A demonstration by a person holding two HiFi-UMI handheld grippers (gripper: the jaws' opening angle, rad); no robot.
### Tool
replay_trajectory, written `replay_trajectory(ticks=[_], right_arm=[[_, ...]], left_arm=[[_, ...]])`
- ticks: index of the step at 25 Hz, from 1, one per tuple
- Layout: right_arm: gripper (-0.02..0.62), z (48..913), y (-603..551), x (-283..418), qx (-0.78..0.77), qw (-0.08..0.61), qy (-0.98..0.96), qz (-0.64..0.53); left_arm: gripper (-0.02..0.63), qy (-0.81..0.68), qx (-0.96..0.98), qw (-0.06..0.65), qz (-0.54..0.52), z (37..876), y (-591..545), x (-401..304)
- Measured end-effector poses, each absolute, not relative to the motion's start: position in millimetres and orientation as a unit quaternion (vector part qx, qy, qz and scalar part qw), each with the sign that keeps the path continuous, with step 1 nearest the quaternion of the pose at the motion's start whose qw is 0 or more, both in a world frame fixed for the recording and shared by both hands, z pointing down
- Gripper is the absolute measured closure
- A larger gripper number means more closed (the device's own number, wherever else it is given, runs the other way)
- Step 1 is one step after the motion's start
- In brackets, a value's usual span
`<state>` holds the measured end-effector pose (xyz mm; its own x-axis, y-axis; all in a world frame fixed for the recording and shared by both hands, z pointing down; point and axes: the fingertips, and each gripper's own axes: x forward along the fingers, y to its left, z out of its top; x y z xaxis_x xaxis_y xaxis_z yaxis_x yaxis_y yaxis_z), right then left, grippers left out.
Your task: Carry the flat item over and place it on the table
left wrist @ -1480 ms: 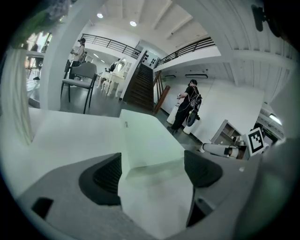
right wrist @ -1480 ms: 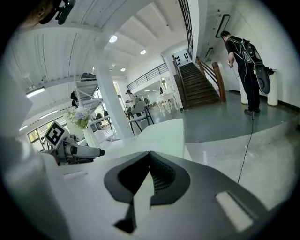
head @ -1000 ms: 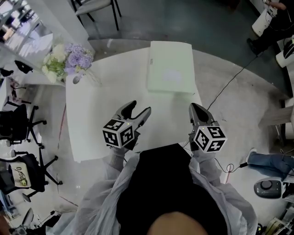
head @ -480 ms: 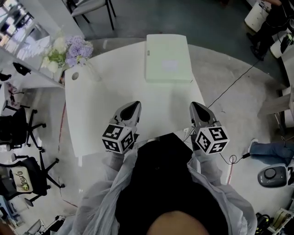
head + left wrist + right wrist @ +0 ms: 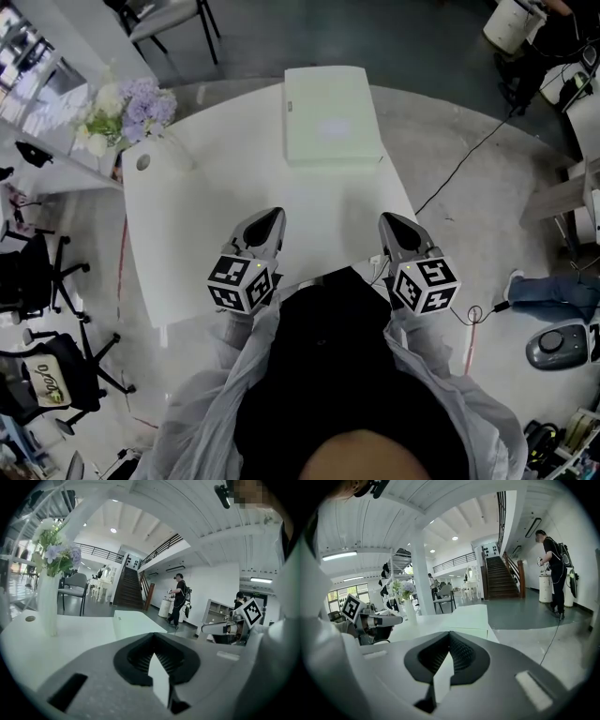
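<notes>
We judge the task as good as finished: the flat item [image 5: 332, 114], a pale green slab, lies flat on the white table [image 5: 197, 225] at its far edge, well apart from both tools and touched by neither. Our left gripper [image 5: 266, 225] hovers over the near edge with its jaws pressed together and nothing between them. Our right gripper [image 5: 395, 231], near the table's right-hand edge, is likewise closed and empty. The vase of flowers [image 5: 131, 105] stands clear at the far left corner, so nothing seems left but to withdraw
</notes>
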<state>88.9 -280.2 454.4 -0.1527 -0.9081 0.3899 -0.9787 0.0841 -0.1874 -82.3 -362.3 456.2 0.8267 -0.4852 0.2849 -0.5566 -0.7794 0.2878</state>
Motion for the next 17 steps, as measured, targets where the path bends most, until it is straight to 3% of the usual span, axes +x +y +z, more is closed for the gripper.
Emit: replay_trajectory(ticks=[17], right_arm=[[0.586, 454, -292, 99, 0.644, 0.083, -0.731, 0.209]], left_arm=[[0.609, -0.276, 0.936, 0.195, 0.097, 460, -372, -73]])
